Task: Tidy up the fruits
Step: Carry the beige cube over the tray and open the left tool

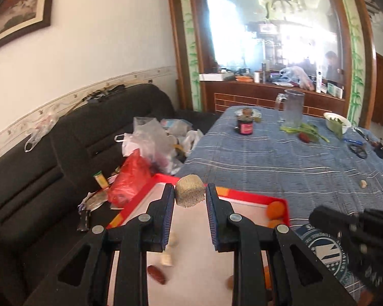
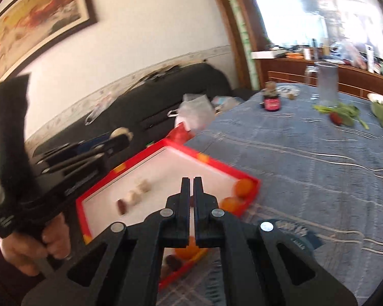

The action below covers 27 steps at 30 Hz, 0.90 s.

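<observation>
Left wrist view: the left gripper [image 1: 190,193] clamps a pale, rough-skinned fruit chunk [image 1: 190,190] between its fingertips, above the far edge of the red-rimmed tray [image 1: 245,195]. Below, at 7 o'clock from the chunk, a dark red date [image 1: 157,275] and pale pieces [image 1: 167,258] lie on the tray's white floor; oranges [image 1: 275,209] sit in its corner at 3 o'clock. Right wrist view: the right gripper [image 2: 192,182] has its fingers nearly together with nothing between them, over the tray on the blue-clothed worktop [image 2: 306,168].
</observation>
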{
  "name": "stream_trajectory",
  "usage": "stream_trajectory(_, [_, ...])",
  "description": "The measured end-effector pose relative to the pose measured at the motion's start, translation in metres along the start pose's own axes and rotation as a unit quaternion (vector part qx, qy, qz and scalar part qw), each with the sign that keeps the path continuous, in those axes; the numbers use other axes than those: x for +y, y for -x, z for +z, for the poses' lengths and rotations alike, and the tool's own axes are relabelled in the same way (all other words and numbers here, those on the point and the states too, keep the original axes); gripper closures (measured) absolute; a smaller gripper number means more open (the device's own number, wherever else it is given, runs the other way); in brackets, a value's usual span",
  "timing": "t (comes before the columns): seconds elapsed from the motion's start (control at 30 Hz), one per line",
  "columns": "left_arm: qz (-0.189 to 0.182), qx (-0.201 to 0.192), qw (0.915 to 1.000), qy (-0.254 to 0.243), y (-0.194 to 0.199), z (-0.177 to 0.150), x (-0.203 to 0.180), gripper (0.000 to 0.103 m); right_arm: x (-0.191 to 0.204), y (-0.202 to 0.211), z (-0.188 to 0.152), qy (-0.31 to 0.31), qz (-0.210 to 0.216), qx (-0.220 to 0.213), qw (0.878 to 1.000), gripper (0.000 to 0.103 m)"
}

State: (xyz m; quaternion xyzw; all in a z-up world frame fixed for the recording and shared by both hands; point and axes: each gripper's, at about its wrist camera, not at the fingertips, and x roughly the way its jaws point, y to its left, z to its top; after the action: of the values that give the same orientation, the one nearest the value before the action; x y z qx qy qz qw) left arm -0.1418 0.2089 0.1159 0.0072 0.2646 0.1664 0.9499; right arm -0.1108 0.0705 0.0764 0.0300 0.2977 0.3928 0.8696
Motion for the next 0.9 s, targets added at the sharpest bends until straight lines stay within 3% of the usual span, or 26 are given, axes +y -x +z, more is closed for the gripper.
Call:
stream_trajectory(0.37, [0.015,0.010,0.9997,0.019,0.004,-0.024,0.037,0.079,0.050,-0.024,-0.023,0.040,0.025,0.042,0.998,0.099])
stream_trajectory(0.9, [0.035,0.049,0.9981,0.011,-0.019,-0.049,0.052,0.079,0.068,-0.062,-0.053,0.056,0.037,0.108,0.992,0.099])
